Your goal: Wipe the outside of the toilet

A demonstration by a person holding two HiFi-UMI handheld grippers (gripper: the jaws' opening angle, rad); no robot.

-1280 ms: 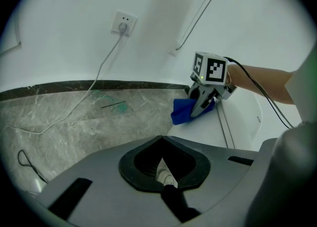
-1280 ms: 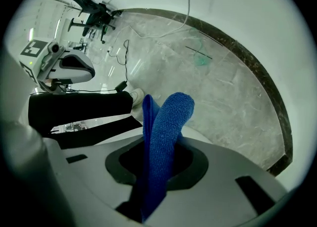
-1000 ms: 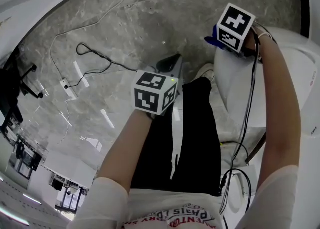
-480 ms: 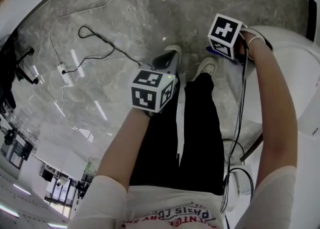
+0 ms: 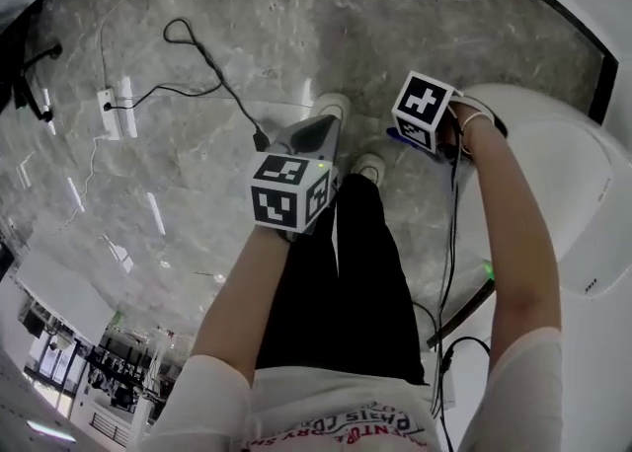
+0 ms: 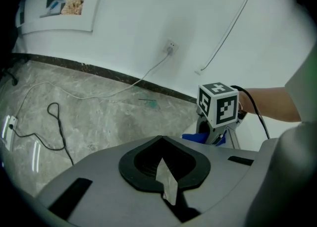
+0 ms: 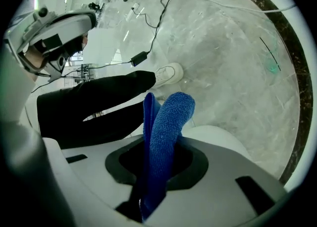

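My right gripper (image 5: 413,129) had its fingers clamped on a nubby blue cloth (image 7: 166,137), just beside the smooth, rounded white toilet (image 5: 553,193) at right. My left gripper (image 6: 166,184) had its fingers pressed together, empty, above the grey veined stone floor (image 5: 197,65). I couldn't read the red print on the shirt (image 5: 336,420).

Toilet (image 5: 553,174) right of legs (image 5: 346,277), cable (image 5: 212,70) left.

**Cloth** (image 7: 166,137): blue looped microfibre pile, matt and rough.
**Toilet** (image 5: 558,184), at 3 o'clock in the head view: smooth white glazed surface, glossy.
**Floor** (image 5: 197,75): grey veined stone, polished, mirroring bright streaks.
**Left gripper** (image 6: 166,184) and **right gripper** (image 7: 148,189) housings: smooth matt grey plastic.
**Trousers** (image 5: 346,282): matt black fabric.
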